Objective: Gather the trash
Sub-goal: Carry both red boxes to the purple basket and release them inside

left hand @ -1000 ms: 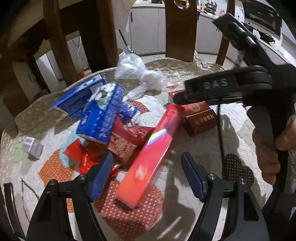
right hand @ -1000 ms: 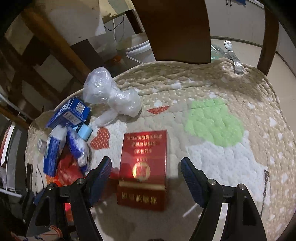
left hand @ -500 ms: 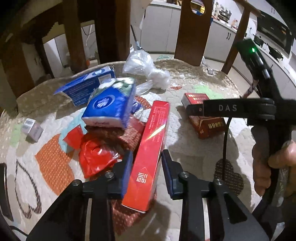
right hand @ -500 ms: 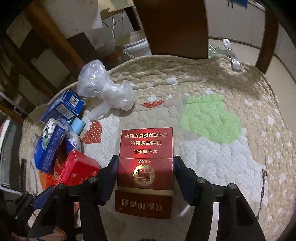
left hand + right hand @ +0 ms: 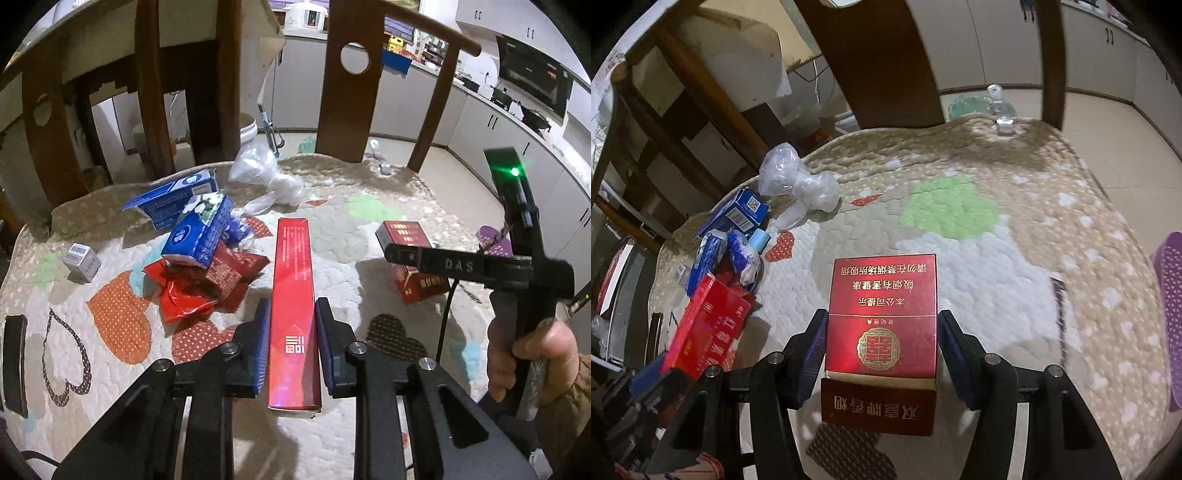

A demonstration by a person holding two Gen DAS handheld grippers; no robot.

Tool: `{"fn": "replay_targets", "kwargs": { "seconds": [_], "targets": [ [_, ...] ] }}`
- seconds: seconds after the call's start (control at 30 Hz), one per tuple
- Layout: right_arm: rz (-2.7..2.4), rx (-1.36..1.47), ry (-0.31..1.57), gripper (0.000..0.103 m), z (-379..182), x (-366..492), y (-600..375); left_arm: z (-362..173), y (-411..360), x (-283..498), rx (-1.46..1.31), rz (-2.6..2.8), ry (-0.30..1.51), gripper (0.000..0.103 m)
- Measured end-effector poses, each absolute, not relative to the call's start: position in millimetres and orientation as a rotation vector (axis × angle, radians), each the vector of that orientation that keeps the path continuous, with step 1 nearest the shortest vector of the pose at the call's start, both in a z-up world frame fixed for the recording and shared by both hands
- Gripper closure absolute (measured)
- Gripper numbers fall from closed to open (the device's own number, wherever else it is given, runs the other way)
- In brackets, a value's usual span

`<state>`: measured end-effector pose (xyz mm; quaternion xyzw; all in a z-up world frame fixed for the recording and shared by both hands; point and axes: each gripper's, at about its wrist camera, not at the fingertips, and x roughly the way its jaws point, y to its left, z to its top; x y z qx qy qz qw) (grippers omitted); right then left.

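Observation:
My left gripper [image 5: 291, 347] is shut on a long red carton [image 5: 293, 295] and holds it above the quilted mat [image 5: 369, 424]. My right gripper [image 5: 882, 354] is shut on a dark red cigarette box [image 5: 882, 314] with gold characters; the same box shows in the left wrist view [image 5: 413, 258] under the right gripper's arm. More trash lies on the mat: a blue tissue pack [image 5: 199, 232], a blue box [image 5: 170, 199], red wrappers [image 5: 199, 288], a clear plastic bag [image 5: 266, 177] and a small white box [image 5: 81, 256].
A purple basket [image 5: 1169, 295] sits at the mat's right edge. Wooden chair legs and backs [image 5: 347, 81] stand behind the mat. A dark phone-like slab [image 5: 14, 365] lies at the left. A plastic bottle [image 5: 999, 107] lies at the far edge.
Both grippers have closed from open: the left on the long red carton, the right on the cigarette box. Both boxes are now lifted slightly off the mat.

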<state>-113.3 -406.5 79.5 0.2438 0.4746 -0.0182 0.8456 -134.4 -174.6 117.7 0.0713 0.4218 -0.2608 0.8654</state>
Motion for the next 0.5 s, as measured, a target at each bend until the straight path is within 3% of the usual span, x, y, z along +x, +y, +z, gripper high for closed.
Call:
{"fn": "replay_targets", "kwargs": {
  "seconds": [0.5],
  "targets": [
    [-0.099,0.588,0.931,0.04,89.4,-179.5,-445.5,130.4,-205.3,-164.3,0.265,-0.538,0.84,0.08]
  ]
}}
